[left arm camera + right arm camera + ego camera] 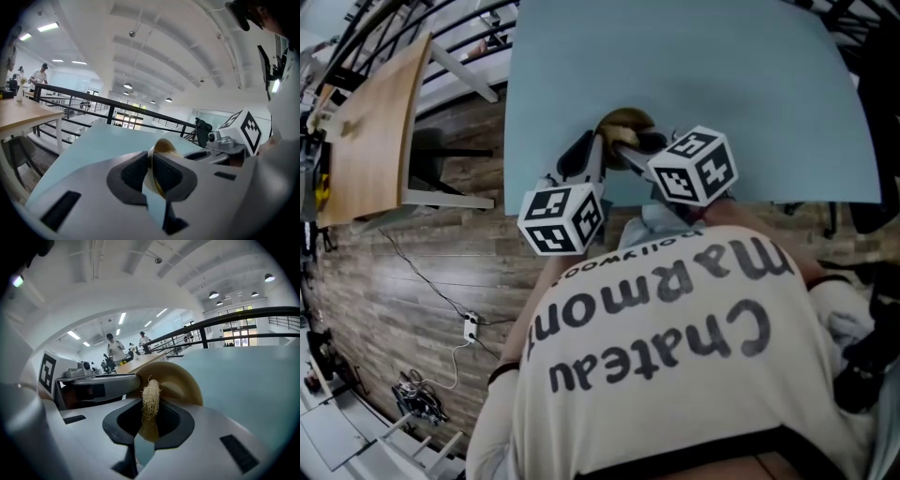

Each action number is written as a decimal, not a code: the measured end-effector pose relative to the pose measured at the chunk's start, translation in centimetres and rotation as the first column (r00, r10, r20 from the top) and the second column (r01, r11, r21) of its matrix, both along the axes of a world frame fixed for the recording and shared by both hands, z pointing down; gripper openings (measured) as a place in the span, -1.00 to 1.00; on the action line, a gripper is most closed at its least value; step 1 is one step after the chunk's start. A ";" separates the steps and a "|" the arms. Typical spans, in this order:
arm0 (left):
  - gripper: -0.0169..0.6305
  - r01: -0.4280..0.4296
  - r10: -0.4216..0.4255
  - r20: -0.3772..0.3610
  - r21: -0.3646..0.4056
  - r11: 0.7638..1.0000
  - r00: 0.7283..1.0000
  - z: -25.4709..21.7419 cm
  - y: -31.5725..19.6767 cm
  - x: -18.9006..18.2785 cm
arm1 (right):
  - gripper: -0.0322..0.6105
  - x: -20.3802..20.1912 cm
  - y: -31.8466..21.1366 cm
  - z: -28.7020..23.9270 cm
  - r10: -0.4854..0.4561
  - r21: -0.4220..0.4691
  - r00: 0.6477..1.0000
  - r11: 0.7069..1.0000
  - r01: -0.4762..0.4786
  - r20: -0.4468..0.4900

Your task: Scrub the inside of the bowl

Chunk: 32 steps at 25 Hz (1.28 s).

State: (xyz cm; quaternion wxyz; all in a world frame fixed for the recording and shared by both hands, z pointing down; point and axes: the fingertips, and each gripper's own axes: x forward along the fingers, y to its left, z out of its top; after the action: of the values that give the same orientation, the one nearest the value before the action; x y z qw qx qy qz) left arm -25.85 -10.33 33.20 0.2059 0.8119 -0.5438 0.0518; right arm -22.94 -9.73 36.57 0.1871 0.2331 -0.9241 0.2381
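A tan bowl (625, 120) sits at the near edge of the light blue table (703, 75), tipped up on its side. My left gripper (591, 152) is shut on the bowl's rim; in the left gripper view the thin rim (164, 146) is pinched between the dark pads of that gripper (151, 171). My right gripper (631, 148) comes in from the right. It is shut on a pale fibrous scrubber (150, 399), whose frayed tip stands just before the open inside of the bowl (180, 378). I cannot tell whether the scrubber touches the bowl.
The person's pale printed shirt (675, 337) fills the lower head view. A wooden table (370, 131) stands to the left on plank flooring, with cables and a power strip (470, 327) lying there. A black railing (75, 96) runs beyond the blue table, and people stand far off.
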 end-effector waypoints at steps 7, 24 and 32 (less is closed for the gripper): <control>-0.83 -0.054 0.054 0.058 0.008 0.998 0.997 0.2 -0.4 1.4 | -0.71 1.7 -2.6 1.6 0.144 -0.032 0.989 0.989 -0.146 -0.039; -0.83 -0.002 0.007 0.101 -0.048 0.999 0.995 3.1 -0.4 1.2 | -0.71 5.5 -2.8 3.5 0.317 -0.063 0.945 0.944 -0.323 -0.083; -0.86 -0.022 0.025 0.048 -0.060 0.998 0.999 3.3 -0.6 2.4 | -0.71 2.8 0.2 3.5 0.152 -0.080 0.988 0.985 -0.154 -0.033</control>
State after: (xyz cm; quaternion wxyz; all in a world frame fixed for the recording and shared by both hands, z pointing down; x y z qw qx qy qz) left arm -23.41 -10.91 36.46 0.2161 0.8103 -0.5372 0.0903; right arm -20.16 -9.55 40.07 0.1903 0.2986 -0.8903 0.2864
